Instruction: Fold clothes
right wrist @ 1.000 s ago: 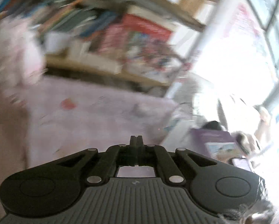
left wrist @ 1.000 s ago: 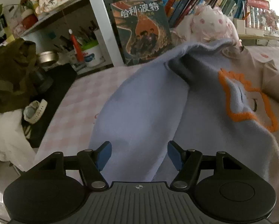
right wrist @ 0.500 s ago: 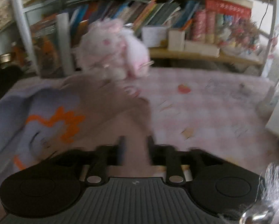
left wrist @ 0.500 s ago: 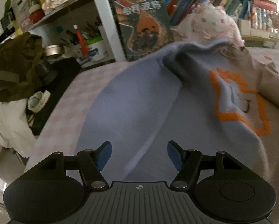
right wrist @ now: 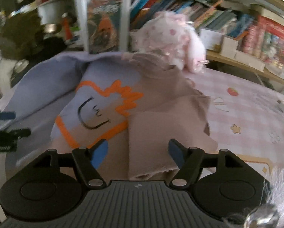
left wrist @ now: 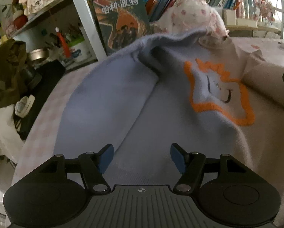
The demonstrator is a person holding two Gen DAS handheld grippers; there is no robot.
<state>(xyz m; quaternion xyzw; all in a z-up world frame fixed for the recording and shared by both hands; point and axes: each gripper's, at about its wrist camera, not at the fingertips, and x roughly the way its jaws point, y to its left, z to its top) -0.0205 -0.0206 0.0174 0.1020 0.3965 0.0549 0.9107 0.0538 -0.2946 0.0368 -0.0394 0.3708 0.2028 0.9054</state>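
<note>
A sweatshirt, lavender on one half (left wrist: 111,98) and beige on the other (right wrist: 161,117), lies spread on a pink checked bed (right wrist: 246,102). An orange-outlined smiling face (left wrist: 219,93) (right wrist: 96,112) marks its chest. The lavender sleeve (left wrist: 96,104) is folded in along the body. My left gripper (left wrist: 142,157) hovers open over the lavender hem, nothing between its blue pads. My right gripper (right wrist: 138,153) is open over the folded beige sleeve (right wrist: 151,142) near the hem. The left gripper's tip (right wrist: 3,125) shows at the far left of the right wrist view.
A pink plush toy (right wrist: 172,41) sits by the sweatshirt's collar. Behind stand bookshelves (left wrist: 180,0) and a large illustrated book (left wrist: 122,19). Dark clothes (left wrist: 6,72) and clutter pile up off the bed's left edge (left wrist: 37,114). Pink bedsheet lies bare to the right (right wrist: 256,123).
My right gripper swung left from the window side to face the sweatshirt and went from shut to open. The left gripper stayed open and drew slightly back over the hem.
</note>
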